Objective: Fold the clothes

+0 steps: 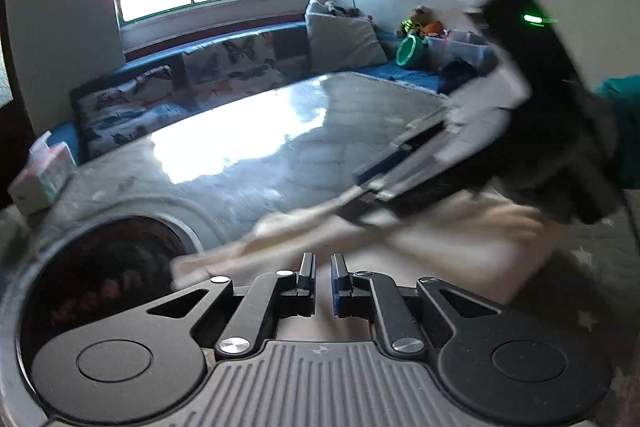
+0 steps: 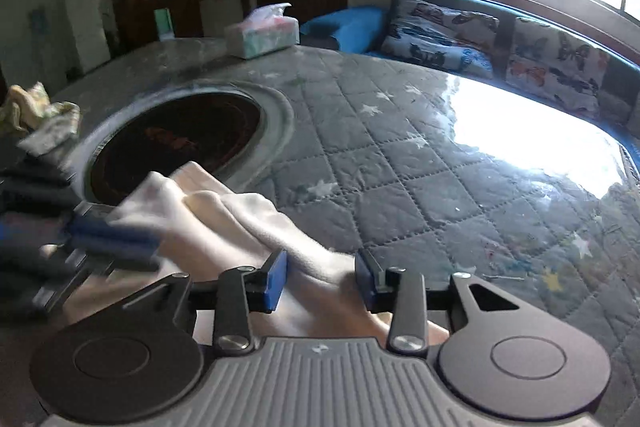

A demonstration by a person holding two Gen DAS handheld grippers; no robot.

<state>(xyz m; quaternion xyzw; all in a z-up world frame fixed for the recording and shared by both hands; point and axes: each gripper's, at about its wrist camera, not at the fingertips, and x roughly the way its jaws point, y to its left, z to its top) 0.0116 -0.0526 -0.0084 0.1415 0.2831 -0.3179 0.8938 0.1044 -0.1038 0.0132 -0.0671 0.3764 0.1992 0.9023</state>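
While the right claw (image 2: 321, 281) is held part open astride the cream cloth (image 2: 224, 227), no grip is seen, so the fold could slump. Nearby, the left claw (image 2: 114, 241) is clamped, seemingly on the cloth's far end. Its long axis is laid from there toward the dark round inset (image 2: 176, 143) on the quilted worktop (image 2: 420, 167).

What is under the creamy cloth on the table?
Around the cream cloth you see the grey quilted table cover with stars. One end overlaps the dark round hole. What's directly beneath the cloth stays hidden.
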